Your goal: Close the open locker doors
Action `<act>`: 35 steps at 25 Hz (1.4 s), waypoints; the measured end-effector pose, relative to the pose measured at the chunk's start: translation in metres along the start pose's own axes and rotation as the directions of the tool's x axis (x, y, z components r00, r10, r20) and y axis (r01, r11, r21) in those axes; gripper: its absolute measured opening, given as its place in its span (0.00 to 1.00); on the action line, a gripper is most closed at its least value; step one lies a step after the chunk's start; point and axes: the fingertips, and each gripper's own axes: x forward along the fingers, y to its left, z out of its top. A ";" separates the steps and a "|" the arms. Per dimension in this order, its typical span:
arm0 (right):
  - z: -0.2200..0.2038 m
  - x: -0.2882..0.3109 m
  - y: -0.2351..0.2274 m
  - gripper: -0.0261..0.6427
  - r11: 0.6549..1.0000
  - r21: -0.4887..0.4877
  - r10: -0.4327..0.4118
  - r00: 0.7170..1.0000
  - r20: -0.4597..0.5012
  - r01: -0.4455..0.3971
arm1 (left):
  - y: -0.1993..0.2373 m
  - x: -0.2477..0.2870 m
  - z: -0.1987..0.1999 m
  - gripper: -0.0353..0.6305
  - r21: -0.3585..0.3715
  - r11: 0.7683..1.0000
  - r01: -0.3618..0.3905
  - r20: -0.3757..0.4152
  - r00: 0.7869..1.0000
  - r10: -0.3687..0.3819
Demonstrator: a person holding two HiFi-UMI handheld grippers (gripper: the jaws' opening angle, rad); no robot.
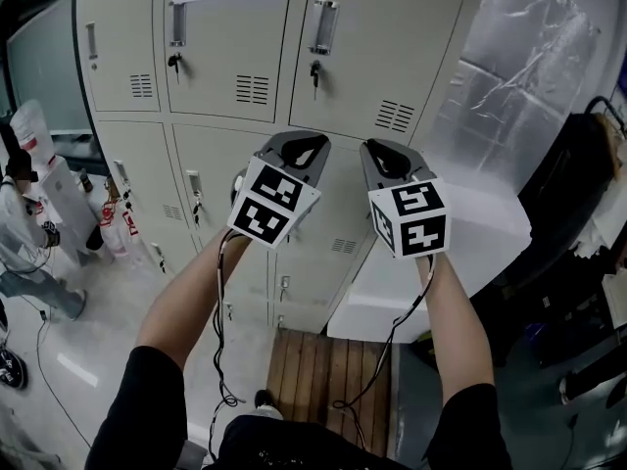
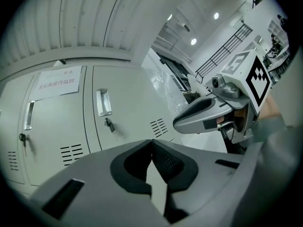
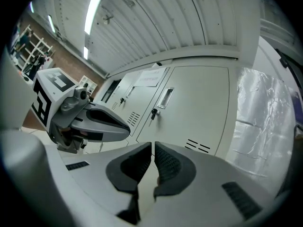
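Two tongs, left tongs [image 2: 151, 142] and right tongs [image 3: 153, 144]: you are holding both closed, empty, side by side. Locker doors [image 1: 382, 37] straight ahead of them are all looking shut; you are likely needing to find one ajar.

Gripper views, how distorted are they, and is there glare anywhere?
Left gripper view: heavy fisheye, black corners, lockers bowed, ceiling lights blown out. Right gripper view: same warping, light strips glaring top left. Head view: milder curving, sheen on the plastic sheet.
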 end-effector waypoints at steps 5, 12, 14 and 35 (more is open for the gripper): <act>-0.008 -0.065 -0.007 0.11 1.000 -0.025 -0.001 1.000 0.015 0.001 | -0.054 -0.022 0.028 0.08 0.007 0.999 -0.032 0.012 0.999 0.032; -0.003 -0.136 0.007 0.11 1.000 -0.031 0.006 0.998 0.057 -0.004 | -0.102 -0.067 0.049 0.08 -0.012 0.997 -0.081 -0.001 0.997 0.081; 0.000 -0.148 0.013 0.11 0.999 -0.033 0.012 0.998 0.064 -0.010 | -0.109 -0.078 0.055 0.08 -0.007 0.996 -0.093 -0.001 0.996 0.093; 0.062 -0.167 0.077 0.11 0.997 -0.075 -0.028 0.996 0.081 0.034 | -0.090 -0.151 0.075 0.08 0.056 0.996 -0.075 0.058 0.996 0.072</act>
